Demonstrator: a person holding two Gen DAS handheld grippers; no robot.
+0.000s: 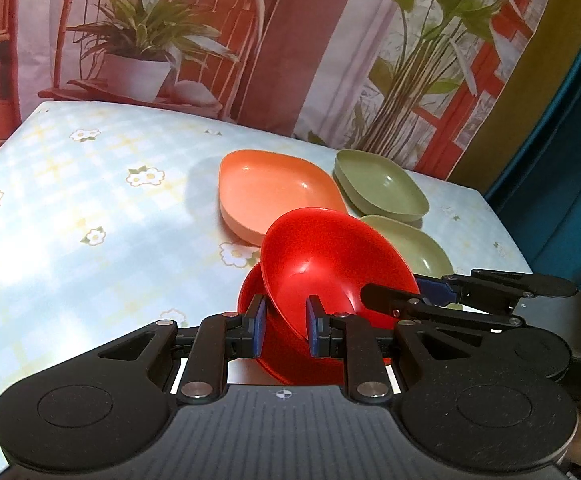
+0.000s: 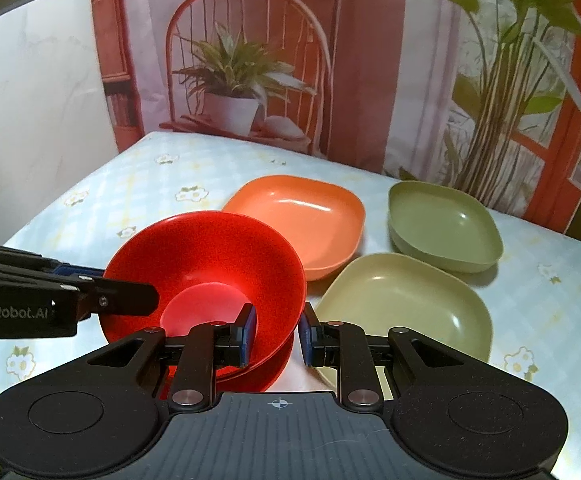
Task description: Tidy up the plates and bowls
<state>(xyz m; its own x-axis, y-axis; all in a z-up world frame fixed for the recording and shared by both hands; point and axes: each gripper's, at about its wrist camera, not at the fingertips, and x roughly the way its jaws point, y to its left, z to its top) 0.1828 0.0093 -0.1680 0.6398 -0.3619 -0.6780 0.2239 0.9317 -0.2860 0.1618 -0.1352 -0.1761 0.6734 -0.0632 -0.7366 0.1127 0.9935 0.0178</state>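
Note:
A red bowl (image 1: 330, 256) (image 2: 210, 256) hangs tilted over a second red bowl (image 1: 247, 294) (image 2: 268, 376) that rests on the flowered tablecloth (image 1: 90, 200). My left gripper (image 1: 286, 330) is shut on the upper bowl's near rim, and it shows on that bowl's left rim in the right wrist view (image 2: 138, 296). My right gripper (image 2: 278, 332) is shut on the same bowl's right wall and reaches in from the right in the left wrist view (image 1: 386, 300). Behind the bowls stand an orange square dish (image 1: 266, 192) (image 2: 302, 216), a dark green dish (image 1: 382, 188) (image 2: 446, 228) and a light green dish (image 1: 410, 248) (image 2: 402, 304).
A printed backdrop (image 1: 290, 40) of a chair and plants hangs close behind the table. A white wall panel (image 2: 30, 120) borders the left side. The table's right edge (image 1: 506, 224) runs just past the green dishes, with a teal surface (image 1: 570, 160) beyond it.

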